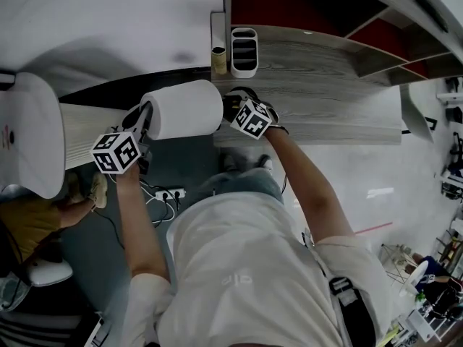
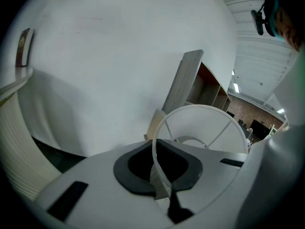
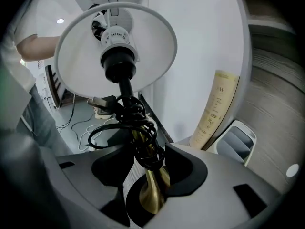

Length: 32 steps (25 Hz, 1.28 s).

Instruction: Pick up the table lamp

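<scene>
1. The table lamp [image 1: 181, 109] hangs sideways in the air in front of the person, just on the near side of the wooden desk [image 1: 325, 78], with its shade to the left and its foot to the right.
2. The left gripper [image 2: 159, 175] is pinched almost closed on the thin rim of the lampshade [image 2: 209, 123]. That looks to me like the only firm hold.
3. The right gripper [image 3: 147, 185] stands wide open. The brass stem [image 3: 153, 197] and the black cord [image 3: 136, 128] wound round it sit between its jaws, but the pads do not seem to press on them.
4. With the weight hanging from a rim, I think the shade could bend or slide out. The heavy brass end would then drop toward the desk edge or the floor.
5. If the right jaws close on the coiled cord and not on metal, the grip would be springy. The loops could slip along the stem.
6. A white organiser [image 1: 244, 51] and a cardboard tube [image 1: 218, 60] stand on the desk just beyond the lamp. A swinging lamp could knock them over.
</scene>
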Available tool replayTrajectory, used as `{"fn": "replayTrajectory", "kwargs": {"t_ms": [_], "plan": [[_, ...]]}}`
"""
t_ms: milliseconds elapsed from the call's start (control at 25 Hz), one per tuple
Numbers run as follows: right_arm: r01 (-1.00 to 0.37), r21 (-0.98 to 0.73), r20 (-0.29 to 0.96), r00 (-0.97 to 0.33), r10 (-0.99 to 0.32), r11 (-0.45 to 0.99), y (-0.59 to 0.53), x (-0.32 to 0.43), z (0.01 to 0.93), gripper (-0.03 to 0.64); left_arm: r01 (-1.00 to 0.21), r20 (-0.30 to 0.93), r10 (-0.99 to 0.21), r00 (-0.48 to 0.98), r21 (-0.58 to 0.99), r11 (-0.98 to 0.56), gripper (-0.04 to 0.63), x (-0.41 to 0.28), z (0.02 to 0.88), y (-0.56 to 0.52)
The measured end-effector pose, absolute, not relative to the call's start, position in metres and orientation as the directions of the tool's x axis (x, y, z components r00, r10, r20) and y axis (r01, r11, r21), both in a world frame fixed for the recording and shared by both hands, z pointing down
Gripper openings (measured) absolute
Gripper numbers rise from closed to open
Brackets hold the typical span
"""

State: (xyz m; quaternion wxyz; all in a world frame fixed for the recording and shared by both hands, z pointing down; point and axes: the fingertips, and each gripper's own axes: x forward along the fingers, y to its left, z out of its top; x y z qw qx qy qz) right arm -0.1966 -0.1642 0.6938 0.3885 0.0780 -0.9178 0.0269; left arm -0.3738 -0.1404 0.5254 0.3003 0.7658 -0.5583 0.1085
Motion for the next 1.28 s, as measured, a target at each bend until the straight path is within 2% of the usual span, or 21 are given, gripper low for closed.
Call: {"fn": "replayTrajectory", "kwargs": {"t_ms": [400,920,1280], "plan": [[-0.071,0.029,0.778,-0.624,-0.067,0.997,-0.16,-0.213,0.711,0.226,-0.911,0.487,-0.801,0.348,0.377,-0.167,0.026,-0.383,0.533,-0.132],[0.014,0.158,0.844,-0.521,-0.128,0.987,-0.165,-0.221,0.726,0.157,-0.896,0.479,-0.82,0.315,0.435,-0.091,0.025,-0.397,0.547,-0.116],[0.041,0.213,0.835,-0.527,-0.16,0.976,-0.163,-0.229,0.712,0.141,-0.881,0.453,-0.834,0.314,0.466,-0.079,0.021,-0.394,0.546,-0.113]]}}
